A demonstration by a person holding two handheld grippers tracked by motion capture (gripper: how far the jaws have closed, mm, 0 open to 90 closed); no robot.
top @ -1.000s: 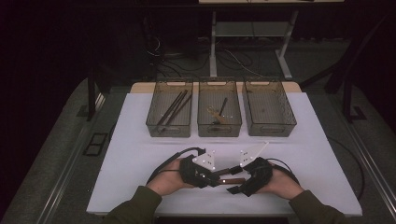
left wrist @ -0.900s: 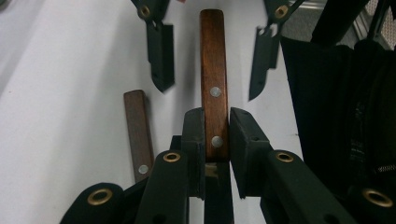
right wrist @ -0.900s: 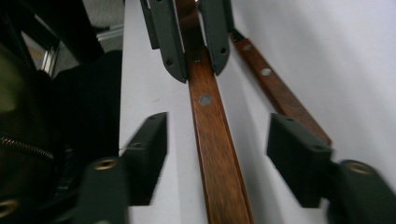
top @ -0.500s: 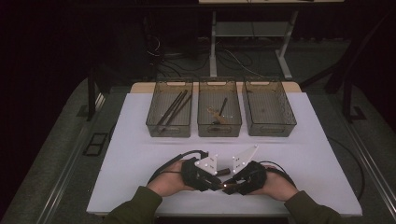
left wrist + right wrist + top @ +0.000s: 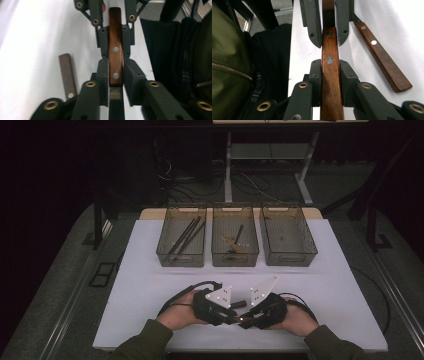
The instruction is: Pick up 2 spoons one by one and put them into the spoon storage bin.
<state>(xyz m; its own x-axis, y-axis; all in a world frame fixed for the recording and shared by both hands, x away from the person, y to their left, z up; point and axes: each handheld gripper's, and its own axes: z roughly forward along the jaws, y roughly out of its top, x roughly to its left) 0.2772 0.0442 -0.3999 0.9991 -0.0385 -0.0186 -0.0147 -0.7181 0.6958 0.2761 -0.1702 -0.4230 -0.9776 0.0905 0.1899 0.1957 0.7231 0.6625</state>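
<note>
Both the left gripper (image 5: pixel 115 75) and right gripper (image 5: pixel 329 72) clench one wooden handle (image 5: pixel 115 50); the left's jaws have just been opening. A second handle (image 5: pixel 384 62) lies just beside them, near the table's front edge (image 5: pixel 240 351).

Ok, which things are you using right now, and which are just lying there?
In use: wooden-handled utensil; right gripper, shut on it; left gripper, jaws just been opening with the handle between them.
Lying about: second wooden-handled utensil on the table; left bin holding dark sticks; middle bin; right bin.
</note>
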